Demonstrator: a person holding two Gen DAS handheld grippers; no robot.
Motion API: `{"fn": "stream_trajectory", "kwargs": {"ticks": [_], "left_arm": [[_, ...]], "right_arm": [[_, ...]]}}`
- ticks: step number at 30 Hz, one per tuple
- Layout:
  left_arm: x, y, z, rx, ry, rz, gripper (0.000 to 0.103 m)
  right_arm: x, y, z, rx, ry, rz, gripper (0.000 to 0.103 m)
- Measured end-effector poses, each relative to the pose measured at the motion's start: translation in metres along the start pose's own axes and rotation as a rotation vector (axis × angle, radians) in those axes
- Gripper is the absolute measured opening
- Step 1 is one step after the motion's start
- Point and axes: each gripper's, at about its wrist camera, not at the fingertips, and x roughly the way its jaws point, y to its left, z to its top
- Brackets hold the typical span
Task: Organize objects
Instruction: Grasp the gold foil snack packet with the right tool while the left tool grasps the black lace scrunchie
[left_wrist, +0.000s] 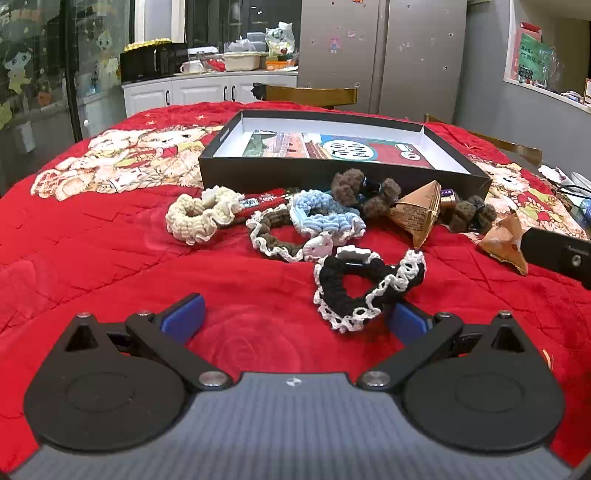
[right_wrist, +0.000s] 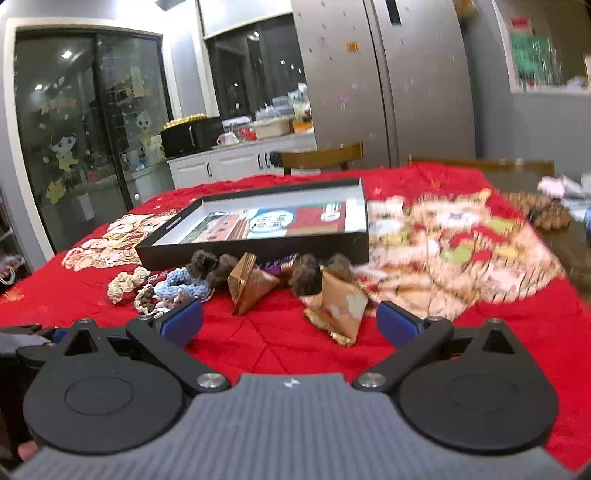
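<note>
Nothing is sorted yet — the black tray (left_wrist: 332, 173), lying broadside well ahead of both grippers with its long axis left to right, holds only a printed sheet. Everything else waits on the red blanket (left_wrist: 110, 266) between tray and jaws. The black scrunchie (left_wrist: 364, 291) lies flat just ahead of the left gripper (left_wrist: 295, 317), toward its right pad, untouched. A gold wrapped packet (right_wrist: 338, 308) stands tip-up just ahead of the right gripper (right_wrist: 291, 321). Both grippers gape wide, empty.
</note>
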Motion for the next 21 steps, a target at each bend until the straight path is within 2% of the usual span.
{"fn": "stream_trajectory", "kwargs": {"ticks": [4,7,9,11,16,18,20,21], "left_arm": [[0.002,0.003,0.0,-0.015,0.008,-0.019,0.103],[0.001,0.002,0.001,0.02,0.023,-0.107,0.103],[0.002,-0.003,0.0,0.061,0.034,-0.122,0.103],[0.003,-0.008,0.0,0.086,0.039,-0.122,0.103],[0.001,-0.008,0.003,0.077,-0.002,-0.205,0.103],[0.004,-0.006,0.006,0.034,0.001,-0.235,0.103],[0.009,-0.008,0.009,0.018,0.017,-0.247,0.097],[0.01,-0.012,0.01,0.034,0.018,-0.229,0.091]], "right_arm": [[-0.003,0.002,0.003,-0.02,-0.017,-0.006,0.103],[0.001,-0.008,0.005,0.048,0.012,0.043,0.103],[0.003,-0.014,0.005,0.089,0.031,0.055,0.103],[0.004,-0.013,0.004,0.071,0.033,0.032,0.103],[0.01,-0.015,0.005,0.047,0.033,0.009,0.103],[0.016,-0.023,0.007,0.115,0.07,0.027,0.101],[0.022,-0.032,0.007,0.21,0.099,0.035,0.097],[0.025,-0.035,0.007,0.236,0.109,0.031,0.097]]}}
